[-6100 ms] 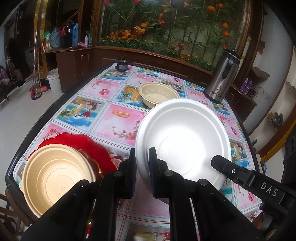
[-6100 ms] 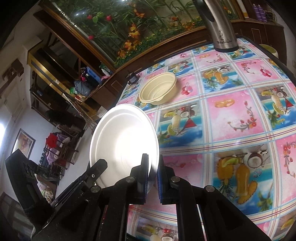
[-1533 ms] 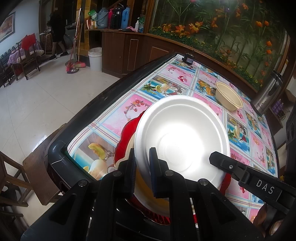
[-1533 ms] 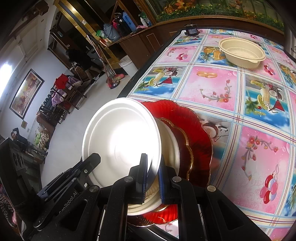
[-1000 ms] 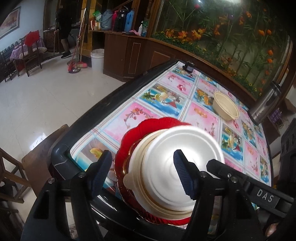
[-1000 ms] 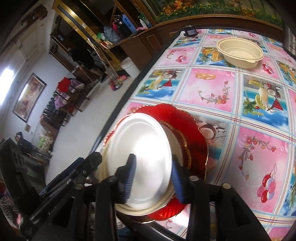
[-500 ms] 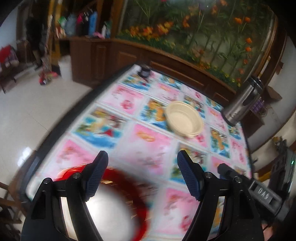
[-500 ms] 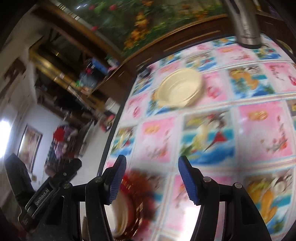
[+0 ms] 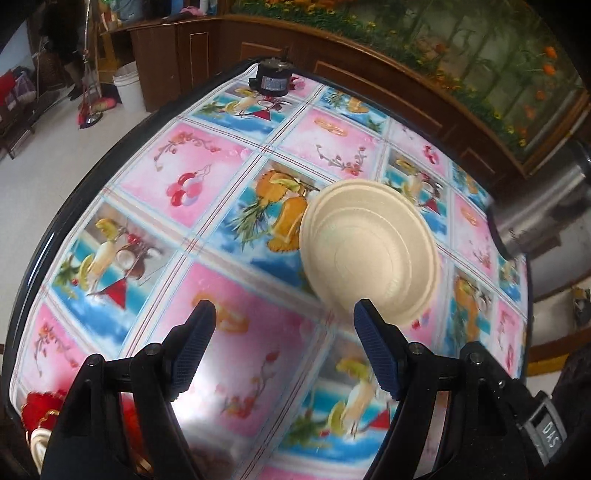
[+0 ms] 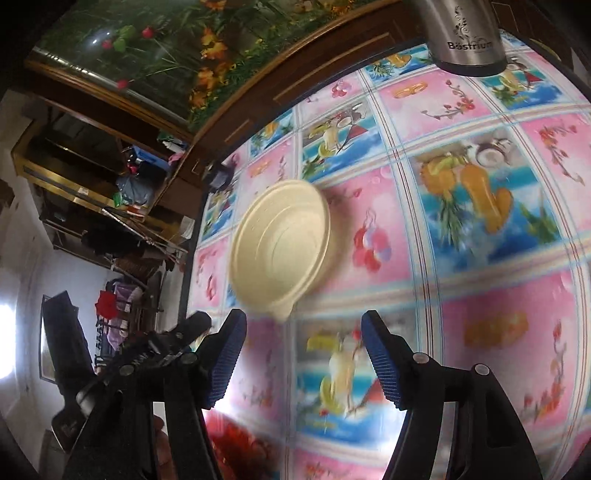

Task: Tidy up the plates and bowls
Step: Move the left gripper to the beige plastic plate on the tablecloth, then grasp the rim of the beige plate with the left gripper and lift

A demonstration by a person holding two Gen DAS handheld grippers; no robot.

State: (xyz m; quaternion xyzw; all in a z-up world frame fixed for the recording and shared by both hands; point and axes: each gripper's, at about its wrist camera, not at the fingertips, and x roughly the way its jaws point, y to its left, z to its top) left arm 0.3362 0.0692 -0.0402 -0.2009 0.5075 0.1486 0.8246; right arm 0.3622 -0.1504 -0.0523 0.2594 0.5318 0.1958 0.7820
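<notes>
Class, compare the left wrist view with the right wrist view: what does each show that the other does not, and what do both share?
Only the left wrist view shows the white bucket on the floor and the small dark device at the table's far edge clearly.

Only the right wrist view shows the brand lettering on the steel flask and a framed picture on the wall.

Both show the cream bowl sitting alone on the patterned tablecloth, a sliver of the red plate at the near edge, and empty grippers: the left gripper open, the right gripper with jaws opening.

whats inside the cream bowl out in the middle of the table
Nothing visible inside the cream bowl: only bare ribbed interior, though blurred. What lies beneath it on the tablecloth is covered.
</notes>
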